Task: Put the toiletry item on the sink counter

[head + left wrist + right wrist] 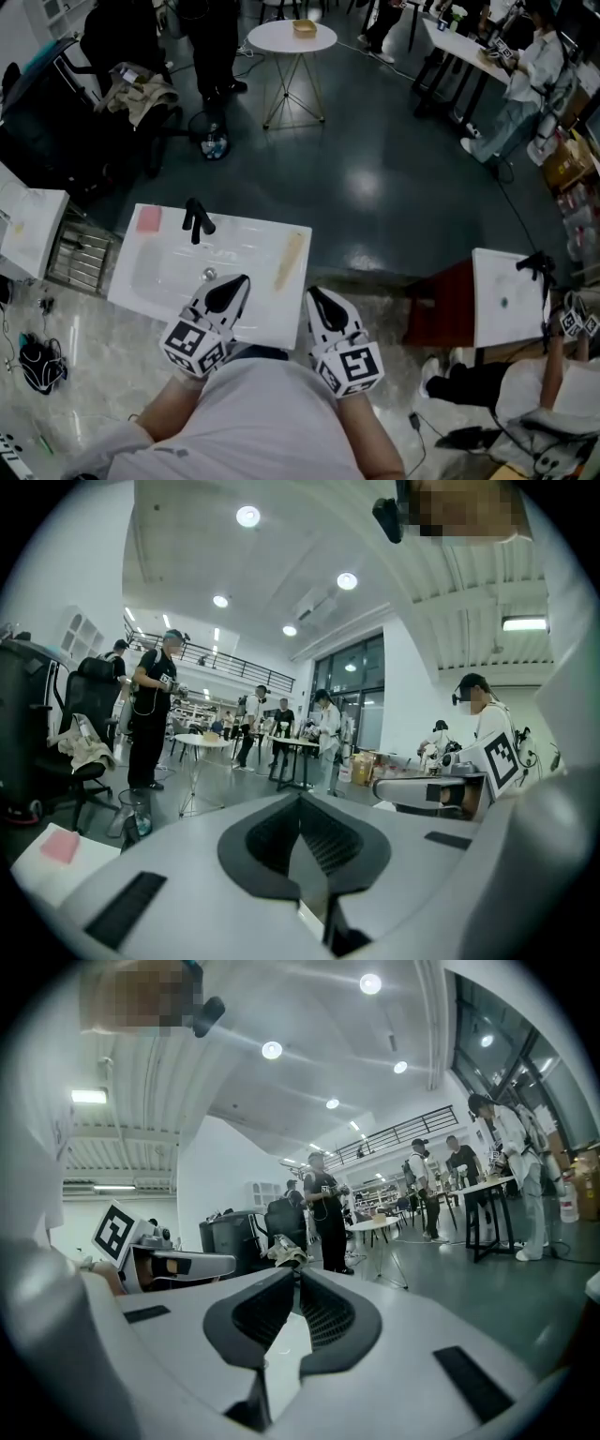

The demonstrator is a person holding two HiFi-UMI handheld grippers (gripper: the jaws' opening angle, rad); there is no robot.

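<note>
A white sink counter (265, 322) with a black tap (197, 220) stands right below me. On its back left corner lies a flat pink item (148, 219), also seen in the left gripper view (60, 846). A long beige item (289, 261) lies on the strip to the right of the basin. My left gripper (240, 281) hovers over the basin's front right; its jaws are shut with nothing between them (300, 799). My right gripper (314, 295) is just past the counter's right front corner, also shut and empty (298, 1274). Both point nearly level into the room.
A metal drawer rack (80, 255) stands to the left of the counter. At the right, another person works with grippers at a second white sink (506, 295). Beyond lie a round white table (292, 37), a chair with clothes (136, 94) and several standing people.
</note>
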